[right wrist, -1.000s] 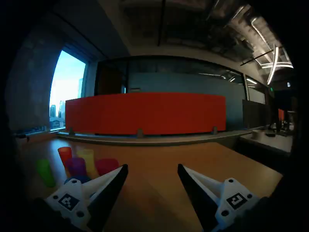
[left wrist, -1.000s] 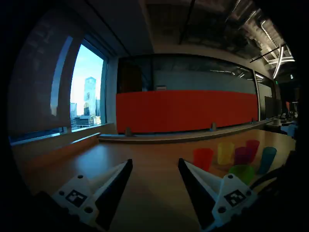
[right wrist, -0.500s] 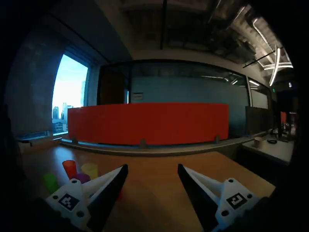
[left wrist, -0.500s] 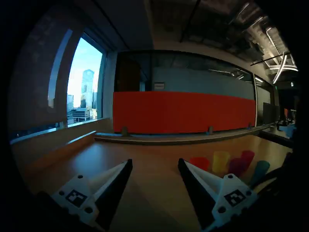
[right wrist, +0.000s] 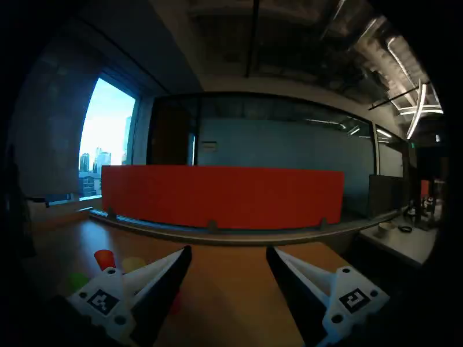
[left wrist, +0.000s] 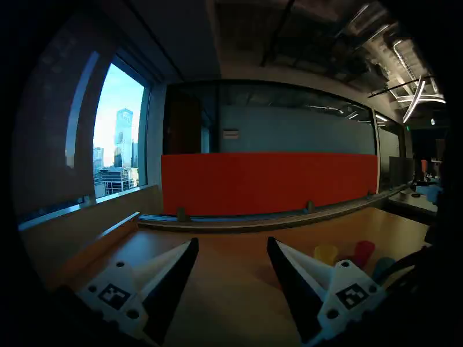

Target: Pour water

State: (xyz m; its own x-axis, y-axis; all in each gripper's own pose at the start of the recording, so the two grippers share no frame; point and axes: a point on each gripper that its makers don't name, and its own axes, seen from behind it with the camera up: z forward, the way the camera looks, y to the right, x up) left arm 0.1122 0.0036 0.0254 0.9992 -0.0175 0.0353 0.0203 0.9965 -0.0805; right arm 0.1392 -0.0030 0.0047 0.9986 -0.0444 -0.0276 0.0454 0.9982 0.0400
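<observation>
No legible text; wall sign [left wrist: 230, 134] perhaps printed, too small.

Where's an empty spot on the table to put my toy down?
The wooden table is bare ahead of the left claw, up to the orange divider, and across to the window ledge. It's crowded at the coloured cups, on that claw's other side.

left gripper [left wrist: 231, 254]: fingers spread wide apart, nothing between them, held level.
right gripper [right wrist: 228, 260]: fingers likewise parted, empty, held level.
</observation>
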